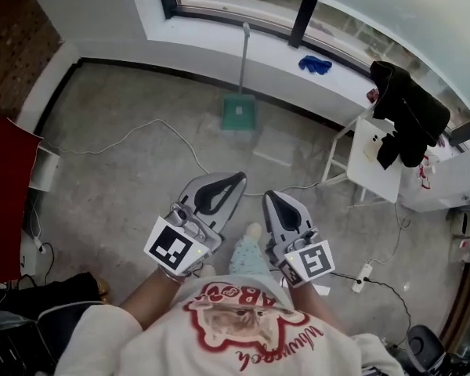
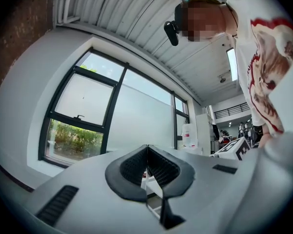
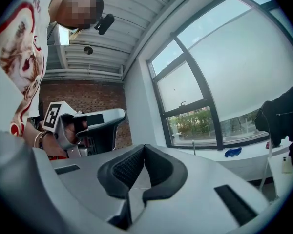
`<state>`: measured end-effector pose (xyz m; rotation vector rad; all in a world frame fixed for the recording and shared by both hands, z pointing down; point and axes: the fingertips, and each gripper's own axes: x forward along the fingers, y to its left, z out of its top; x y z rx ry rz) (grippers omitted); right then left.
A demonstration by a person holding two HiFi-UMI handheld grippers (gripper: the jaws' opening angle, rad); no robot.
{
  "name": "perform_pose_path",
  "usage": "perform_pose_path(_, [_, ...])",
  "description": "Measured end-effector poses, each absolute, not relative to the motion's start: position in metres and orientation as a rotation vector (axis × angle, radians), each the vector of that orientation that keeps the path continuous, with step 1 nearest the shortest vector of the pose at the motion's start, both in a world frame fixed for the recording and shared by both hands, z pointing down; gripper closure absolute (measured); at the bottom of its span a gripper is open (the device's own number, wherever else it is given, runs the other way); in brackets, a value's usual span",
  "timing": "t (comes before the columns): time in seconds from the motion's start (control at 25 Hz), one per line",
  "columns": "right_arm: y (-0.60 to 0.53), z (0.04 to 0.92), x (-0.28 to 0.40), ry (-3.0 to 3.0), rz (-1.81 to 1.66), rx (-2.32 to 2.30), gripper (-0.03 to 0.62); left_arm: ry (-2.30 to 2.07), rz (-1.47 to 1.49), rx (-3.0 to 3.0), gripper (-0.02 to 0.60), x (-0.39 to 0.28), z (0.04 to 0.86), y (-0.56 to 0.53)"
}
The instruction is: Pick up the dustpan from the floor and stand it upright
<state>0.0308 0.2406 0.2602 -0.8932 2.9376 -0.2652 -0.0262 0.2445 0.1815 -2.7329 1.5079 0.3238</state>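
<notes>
The green dustpan [image 1: 239, 113] stands upright on the floor against the wall under the window, its thin grey handle [image 1: 244, 53] rising to the sill. In the right gripper view only the top of that handle [image 3: 194, 148] shows over the gripper body. Both grippers are held close to the person's body, well short of the dustpan. My left gripper [image 1: 239, 178] [image 2: 147, 148] is shut, its pads meeting at the tips with nothing between them. My right gripper [image 1: 268, 197] [image 3: 144, 147] is shut and empty too. Each gripper appears in the other's view: the left [image 3: 88, 126], the right [image 2: 235, 150].
A white table [image 1: 380, 163] with a black garment [image 1: 408, 113] stands at the right by the window. A blue cloth [image 1: 315, 65] lies on the sill. A white cable [image 1: 141, 133] runs across the concrete floor, and a power strip [image 1: 364, 273] lies at lower right. A red panel [image 1: 4, 186] stands at left.
</notes>
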Motion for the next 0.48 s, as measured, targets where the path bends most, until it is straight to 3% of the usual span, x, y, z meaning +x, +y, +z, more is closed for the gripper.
perform_pose_path(0.48, [0.375,0.231,-0.011,2.92,-0.249,-0.924,0.569,1.372,0.277,-2.843,0.56,-0.042,0.194,0.393])
